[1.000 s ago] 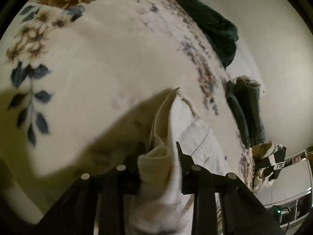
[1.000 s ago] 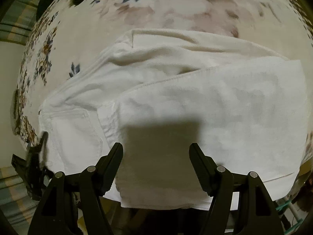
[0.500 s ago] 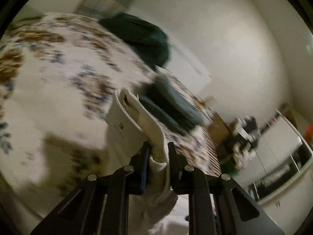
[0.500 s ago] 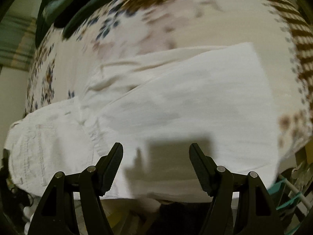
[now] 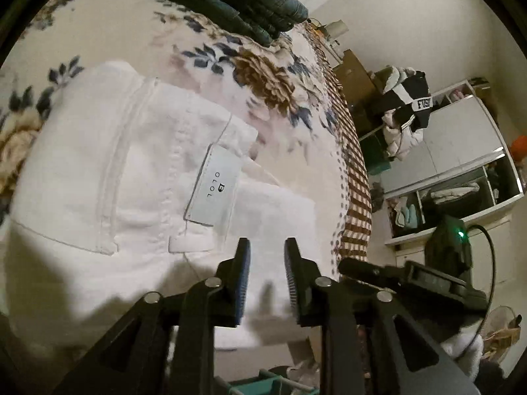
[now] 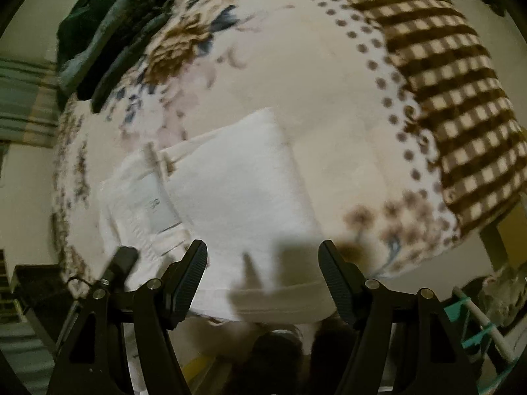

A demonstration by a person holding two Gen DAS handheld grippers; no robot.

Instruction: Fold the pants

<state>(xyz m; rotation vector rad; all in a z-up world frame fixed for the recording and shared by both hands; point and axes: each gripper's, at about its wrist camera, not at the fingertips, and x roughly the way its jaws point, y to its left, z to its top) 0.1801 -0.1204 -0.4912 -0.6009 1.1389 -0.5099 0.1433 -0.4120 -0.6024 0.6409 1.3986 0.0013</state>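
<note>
White pants (image 5: 108, 177) look like matt woven cloth; floral blanket (image 5: 283, 75) looks fleecy.

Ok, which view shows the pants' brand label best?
The left wrist view. The label sits near the middle of the picture, sharp enough to read its letters, on the white pants. In the right wrist view the label is small, blurred and off to the left, its print unreadable.

Floral blanket (image 5: 108, 29) with checked brown border (image 6: 454, 75); folded dark jeans (image 5: 230, 3) stacked at its far edge; white shelving unit (image 5: 461, 151) beyond, clothes heap (image 5: 405, 105) on top.
</note>
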